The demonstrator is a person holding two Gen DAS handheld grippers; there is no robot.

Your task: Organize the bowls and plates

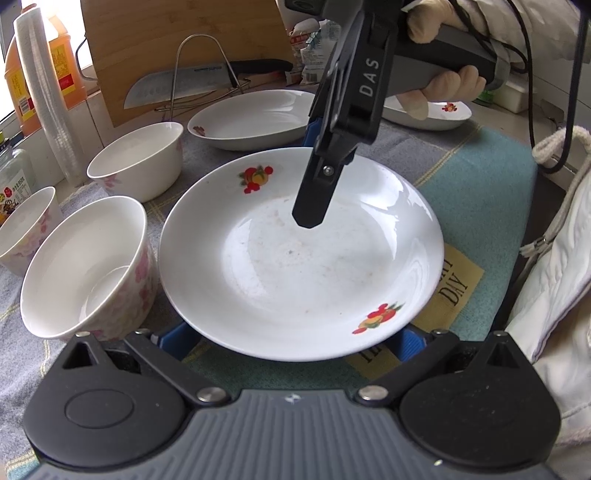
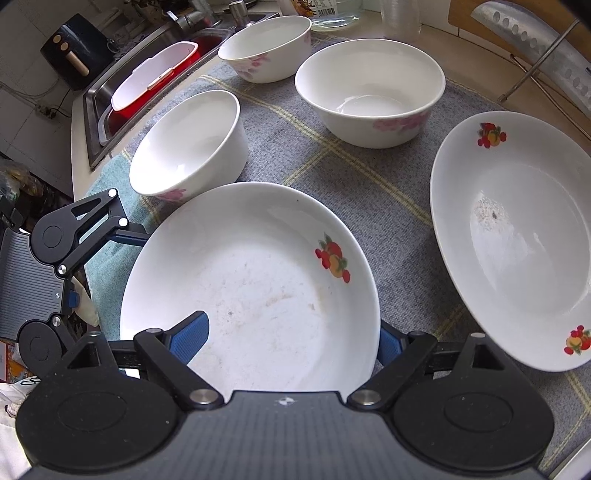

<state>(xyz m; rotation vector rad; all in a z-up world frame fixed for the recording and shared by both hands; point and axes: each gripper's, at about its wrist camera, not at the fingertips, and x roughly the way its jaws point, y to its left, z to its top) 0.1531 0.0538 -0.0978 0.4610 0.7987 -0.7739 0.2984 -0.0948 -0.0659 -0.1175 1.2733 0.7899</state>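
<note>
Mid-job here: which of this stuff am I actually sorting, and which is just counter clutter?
Belongs to the job:
- centre plate
- second plate
- third plate
- bowls

Just lying about:
- knife
- cutting board
- oil bottle
- cup stack
- jar
- red tub

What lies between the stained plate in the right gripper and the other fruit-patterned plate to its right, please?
Only bare grey checked cloth separates the stained plate from the other plate; the right wrist view shows this.
</note>
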